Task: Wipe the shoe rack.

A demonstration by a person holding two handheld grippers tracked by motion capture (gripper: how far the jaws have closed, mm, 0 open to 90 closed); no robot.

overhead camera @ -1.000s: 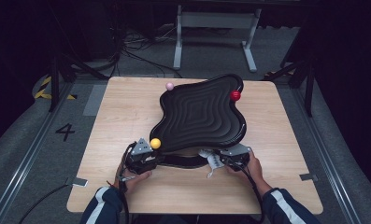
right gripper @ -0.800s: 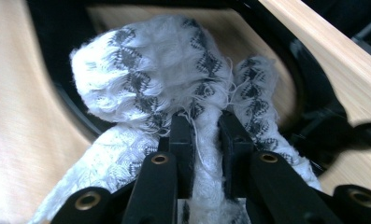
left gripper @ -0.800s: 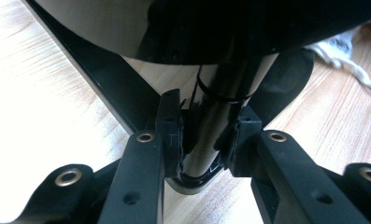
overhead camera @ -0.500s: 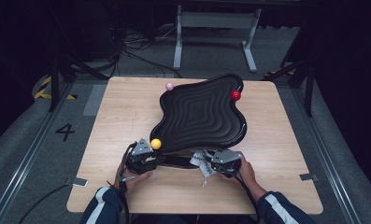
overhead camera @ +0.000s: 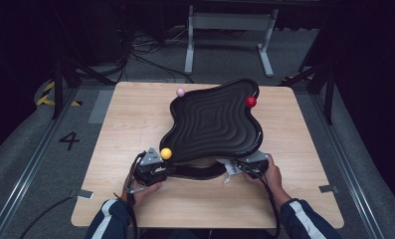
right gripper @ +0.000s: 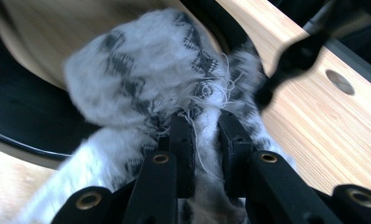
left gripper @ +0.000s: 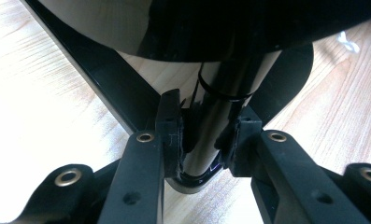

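- The left gripper [left gripper: 199,140] was clamped on the black stand's pole [left gripper: 220,112] under the wavy black tray [overhead camera: 215,124], near the table's front edge.
- The right gripper [right gripper: 204,135] pinched a white patterned cloth [right gripper: 141,74], probably a sock, its far end blurred.
- The tray's underside hid the stand's top.
- A red ball [overhead camera: 250,101] sat at the tray's rim.

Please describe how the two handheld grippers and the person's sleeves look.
Both grippers, left gripper and right gripper, have black jaws with brass-coloured rivets. A grey three-cornered plate tops the left one. A black cable trails from the right one. The sleeves are dark blue with white stripes.
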